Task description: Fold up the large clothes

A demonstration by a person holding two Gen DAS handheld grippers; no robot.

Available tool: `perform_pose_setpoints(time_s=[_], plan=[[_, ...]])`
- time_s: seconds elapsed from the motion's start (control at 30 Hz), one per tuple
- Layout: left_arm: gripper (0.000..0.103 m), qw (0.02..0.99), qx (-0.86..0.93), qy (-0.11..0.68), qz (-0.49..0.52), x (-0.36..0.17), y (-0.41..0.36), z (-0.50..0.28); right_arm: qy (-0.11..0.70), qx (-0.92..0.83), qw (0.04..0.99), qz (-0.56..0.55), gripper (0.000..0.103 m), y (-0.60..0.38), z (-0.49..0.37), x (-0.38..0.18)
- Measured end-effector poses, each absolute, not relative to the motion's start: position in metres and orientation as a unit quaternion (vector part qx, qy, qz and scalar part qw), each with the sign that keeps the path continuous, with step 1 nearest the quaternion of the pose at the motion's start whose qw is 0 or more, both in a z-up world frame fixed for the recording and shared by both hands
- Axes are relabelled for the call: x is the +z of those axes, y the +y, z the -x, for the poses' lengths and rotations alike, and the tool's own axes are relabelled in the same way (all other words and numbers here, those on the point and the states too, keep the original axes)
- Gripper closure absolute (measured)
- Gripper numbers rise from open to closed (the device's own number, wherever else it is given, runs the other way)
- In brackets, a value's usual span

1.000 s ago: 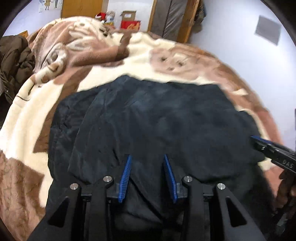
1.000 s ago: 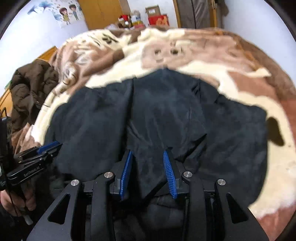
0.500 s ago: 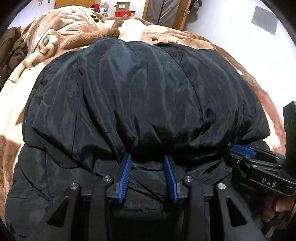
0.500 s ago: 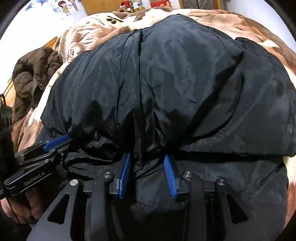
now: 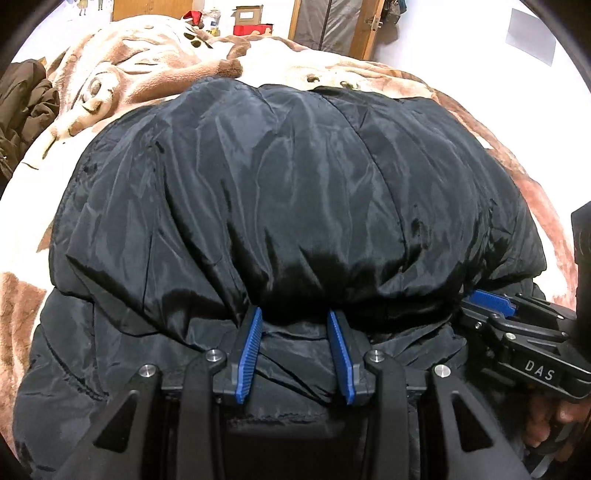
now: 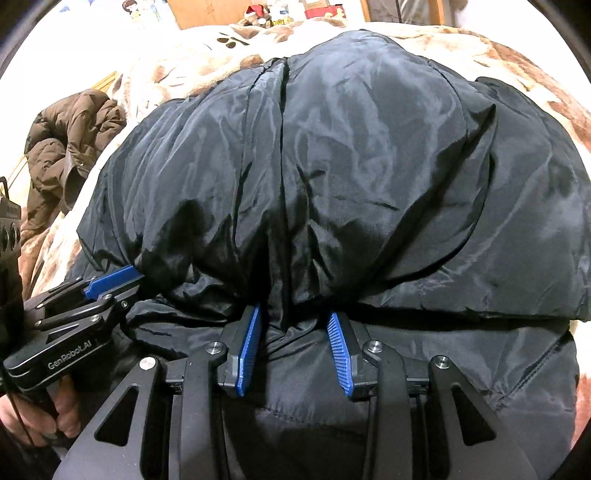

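I see a large black padded jacket [image 5: 295, 192] lying on a bed covered by a brown and cream plush blanket [image 5: 147, 81]. The jacket is doubled over: a puffy upper layer bulges above a flatter lower layer that lies nearest to me.

My left hand-held gripper [image 5: 295, 321] points steeply down at the near edge of that upper layer. A bunch of black fabric sits between its blue fingers [image 5: 249, 354], and the pads press on it from both sides, so it grips the jacket.

My right hand-held gripper [image 6: 293, 317] does the same further along the same edge. Gathered fabric fills the gap between its blue fingers [image 6: 341, 354], and it is clamped on the jacket too.

In the left wrist view the right hand-held gripper shows at the right edge, its blue tip tucked under the folded layer, with the person's fingers [image 5: 546, 424] wrapped around its handle. In the right wrist view the left hand-held gripper [image 6: 110, 278] shows at the left edge, its tip also against the fold, held by a hand [image 6: 44, 417].

A brown coat [image 6: 70, 147] lies crumpled on the bed to the left of the black jacket, apart from it. Beyond the bed stand a wooden door [image 5: 332, 26] and a red box [image 5: 253, 29].
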State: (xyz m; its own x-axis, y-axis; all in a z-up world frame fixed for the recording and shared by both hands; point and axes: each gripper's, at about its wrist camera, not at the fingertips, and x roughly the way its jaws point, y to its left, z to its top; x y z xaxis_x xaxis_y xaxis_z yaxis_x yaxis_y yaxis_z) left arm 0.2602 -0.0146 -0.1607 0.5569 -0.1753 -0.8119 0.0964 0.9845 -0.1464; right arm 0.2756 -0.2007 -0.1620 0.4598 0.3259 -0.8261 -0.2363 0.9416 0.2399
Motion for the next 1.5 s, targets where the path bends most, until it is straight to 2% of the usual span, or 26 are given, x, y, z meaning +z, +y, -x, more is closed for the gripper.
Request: perform_pose_setpoints(time_s=[0.4,0.7,1.07,1.13,1.37,1.43,1.5], plan=[[0.064,0.896,-0.067,0.438,0.025,-0.098,-0.021,-0.182,0.452,0.157,0.877,-0.036,0.066,-0.215,-0.193,-0.098],[0.064,0.902,-0.065,0.425,0.022,-0.073,-0.016,-0.114,0.433,0.152,0.887,-0.047,0.066,-0.239,-0.126,-0.071],[0.064,0.909,-0.052,0.413,0.017,-0.055,-0.007,-0.048,0.44,0.137,0.886,-0.049,0.06,-0.269,-0.057,-0.069],[0.064,0.909,-0.051,0.413,0.015,-0.055,-0.006,-0.041,0.442,0.13,0.886,-0.051,0.053,-0.275,-0.048,-0.071],[0.064,0.909,-0.036,0.415,0.007,-0.058,0.0,-0.022,0.448,0.107,0.886,-0.062,0.052,-0.293,-0.032,-0.079],[0.06,0.909,-0.032,0.415,0.006,-0.059,0.003,-0.019,0.452,0.098,0.884,-0.064,0.052,-0.299,-0.031,-0.084],[0.05,0.909,-0.021,0.417,0.007,-0.061,0.009,-0.017,0.456,0.089,0.883,-0.069,0.051,-0.307,-0.03,-0.088]])
